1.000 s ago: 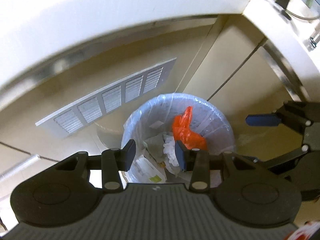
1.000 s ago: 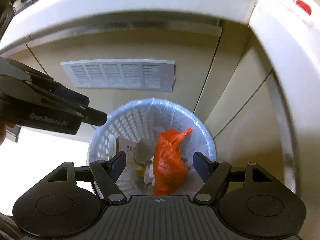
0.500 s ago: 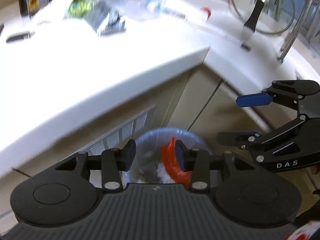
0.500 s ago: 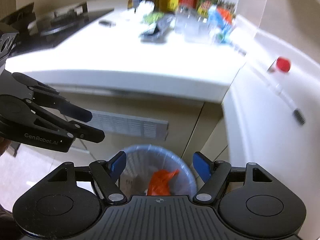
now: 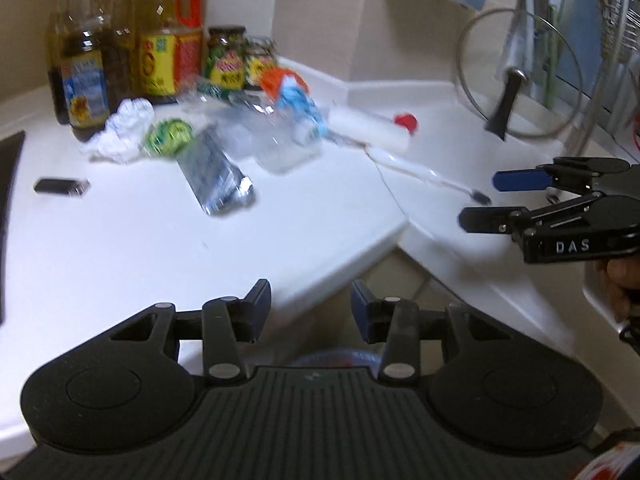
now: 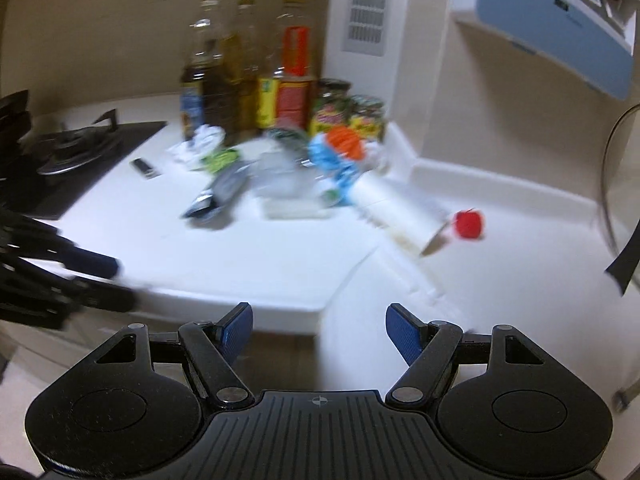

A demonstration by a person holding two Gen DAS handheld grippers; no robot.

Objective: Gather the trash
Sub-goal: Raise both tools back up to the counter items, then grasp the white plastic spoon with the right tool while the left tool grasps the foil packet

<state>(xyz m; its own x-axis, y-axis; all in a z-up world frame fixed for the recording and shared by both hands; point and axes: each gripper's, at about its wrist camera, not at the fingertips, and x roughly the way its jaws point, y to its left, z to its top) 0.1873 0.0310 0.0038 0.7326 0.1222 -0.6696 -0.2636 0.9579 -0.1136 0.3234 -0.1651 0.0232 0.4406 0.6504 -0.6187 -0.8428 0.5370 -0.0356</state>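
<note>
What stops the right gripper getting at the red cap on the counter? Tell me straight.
Probably nothing. The right gripper is open and empty, and the red cap lies alone on bare counter, ahead and right of it, just off the white roll's end.

Both wrist fisheyes look forward and slightly down from just off the front edge of the white corner countertop (image 5: 120, 240), left view from the left, right view from the right, sharing the trash pile, red bottle cap (image 6: 468, 224) and each other's gripper.
</note>
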